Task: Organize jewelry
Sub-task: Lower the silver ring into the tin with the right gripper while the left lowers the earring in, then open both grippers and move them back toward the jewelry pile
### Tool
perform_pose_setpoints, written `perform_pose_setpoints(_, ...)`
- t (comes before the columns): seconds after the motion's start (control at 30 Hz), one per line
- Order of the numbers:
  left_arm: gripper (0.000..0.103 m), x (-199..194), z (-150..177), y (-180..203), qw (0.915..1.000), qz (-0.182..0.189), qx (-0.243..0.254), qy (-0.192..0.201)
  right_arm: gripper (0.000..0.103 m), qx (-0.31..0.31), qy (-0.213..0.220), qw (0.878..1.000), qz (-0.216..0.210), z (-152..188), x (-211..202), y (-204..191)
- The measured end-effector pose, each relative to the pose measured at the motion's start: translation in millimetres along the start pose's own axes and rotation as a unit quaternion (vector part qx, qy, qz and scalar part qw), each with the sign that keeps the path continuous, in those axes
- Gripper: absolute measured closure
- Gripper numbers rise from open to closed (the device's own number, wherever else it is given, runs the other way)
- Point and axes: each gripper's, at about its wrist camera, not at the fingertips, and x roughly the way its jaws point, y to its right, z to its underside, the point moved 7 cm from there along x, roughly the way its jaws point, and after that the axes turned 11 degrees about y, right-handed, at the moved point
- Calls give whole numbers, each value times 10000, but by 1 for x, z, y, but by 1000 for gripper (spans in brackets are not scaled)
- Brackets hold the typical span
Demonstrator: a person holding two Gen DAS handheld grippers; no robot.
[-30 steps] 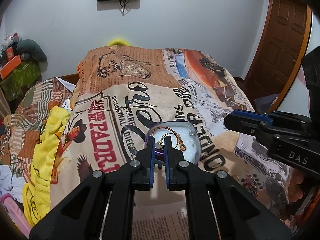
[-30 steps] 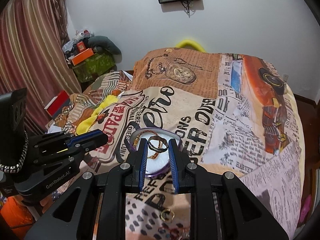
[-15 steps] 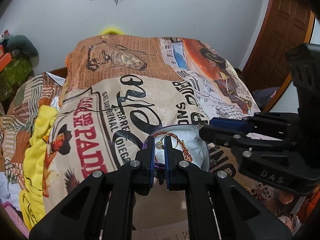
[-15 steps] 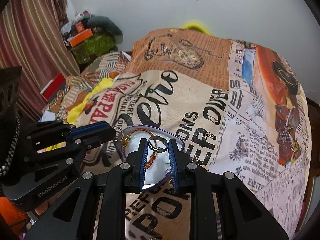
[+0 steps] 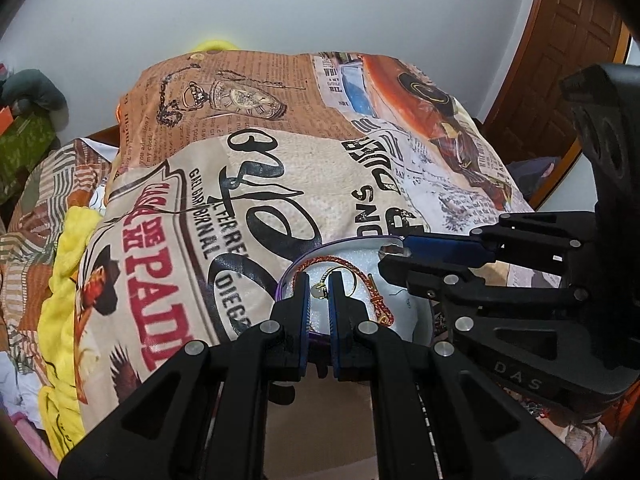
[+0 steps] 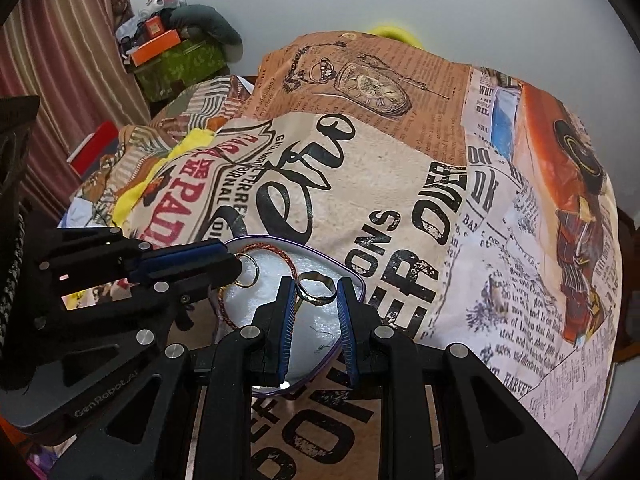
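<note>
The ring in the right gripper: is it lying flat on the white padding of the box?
No. The ring is clamped between the right gripper fingers above the padding.

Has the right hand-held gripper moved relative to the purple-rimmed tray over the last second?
Yes. In the left wrist view, the right hand-held gripper has come in from the right; its tips now overlap the purple-rimmed tray, holding a ring.

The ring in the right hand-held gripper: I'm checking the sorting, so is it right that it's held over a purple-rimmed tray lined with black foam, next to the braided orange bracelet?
Not quite. The foam lining is white, not black, as the right wrist view shows. The rest stands: the right hand-held gripper holds the ring over the purple-rimmed tray, with the braided orange bracelet lying in it alongside.
</note>
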Motion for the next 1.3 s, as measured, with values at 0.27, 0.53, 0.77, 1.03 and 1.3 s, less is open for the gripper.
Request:
perform_pose_setpoints(0.27,96,-4,-4,-7,9998,-108,-149,89,84,33,-18,10000,-9,-1,-1,1)
perform_pose_setpoints(0.53,95,-22,-12,-5,9992,-283,24,264,83,90,99,9999,-2,-9,-16,0)
perform_pose_setpoints(0.77,90,-52,-20,5,9985,-290,132,448,78,57,366,9991,188,-15,-46,1)
perform_pose_setpoints(1.03,69,-90,-26,15,9968,-268,92,741,64,30,794,9962,362,-17,-90,2)
perform_pose_setpoints(1.3,63,-121,-20,28,9958,-182,57,890,64,92,976,9942,450,-1,-120,5)
